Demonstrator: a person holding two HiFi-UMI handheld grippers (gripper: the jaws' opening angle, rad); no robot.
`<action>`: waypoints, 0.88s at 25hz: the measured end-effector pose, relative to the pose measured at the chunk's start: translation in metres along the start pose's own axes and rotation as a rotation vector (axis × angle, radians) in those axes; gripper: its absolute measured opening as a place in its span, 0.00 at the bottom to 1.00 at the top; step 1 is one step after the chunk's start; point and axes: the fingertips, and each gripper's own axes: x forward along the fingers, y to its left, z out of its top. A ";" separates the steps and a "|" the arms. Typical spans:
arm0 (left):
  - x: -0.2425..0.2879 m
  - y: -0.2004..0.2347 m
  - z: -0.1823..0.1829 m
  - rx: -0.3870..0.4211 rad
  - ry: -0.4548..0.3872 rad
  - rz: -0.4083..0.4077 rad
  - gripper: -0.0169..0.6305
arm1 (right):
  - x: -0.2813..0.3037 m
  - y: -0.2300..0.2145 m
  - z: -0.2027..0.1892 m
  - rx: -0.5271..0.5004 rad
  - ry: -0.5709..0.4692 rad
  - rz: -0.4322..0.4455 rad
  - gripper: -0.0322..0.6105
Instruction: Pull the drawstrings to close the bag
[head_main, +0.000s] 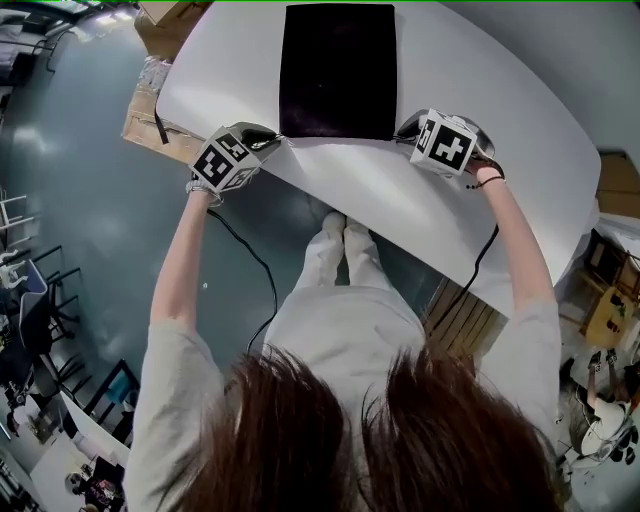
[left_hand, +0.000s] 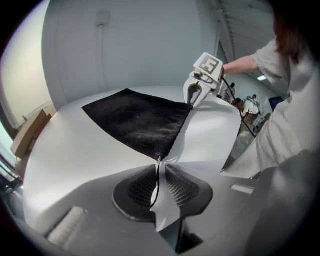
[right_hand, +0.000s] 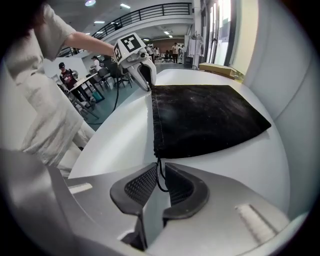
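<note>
The left cord (left_hand: 157, 182) and right cord (right_hand: 159, 174) end unseen between jaws, and in the head view both are too thin to see, with the jaws of the left gripper (head_main: 268, 142) and right gripper (head_main: 408, 130) hidden under their cubes (head_main: 225, 160)

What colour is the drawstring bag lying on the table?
The bag is plain black, clearest in the head view.

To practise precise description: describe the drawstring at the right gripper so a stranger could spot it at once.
On the white table lies a flat black bag. From its near right corner a thin black drawstring loops out. Unlike the left drawstring, held by the left gripper, this one is pinched in the right gripper.
</note>
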 end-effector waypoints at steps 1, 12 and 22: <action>-0.001 0.000 0.000 -0.018 -0.002 -0.004 0.12 | 0.000 0.000 0.000 0.012 -0.004 0.000 0.15; -0.001 0.002 0.000 -0.078 0.054 -0.008 0.06 | 0.000 -0.005 -0.001 0.032 -0.009 -0.016 0.08; 0.004 0.004 -0.007 -0.179 0.078 -0.018 0.03 | 0.002 -0.007 -0.001 0.089 -0.017 -0.015 0.07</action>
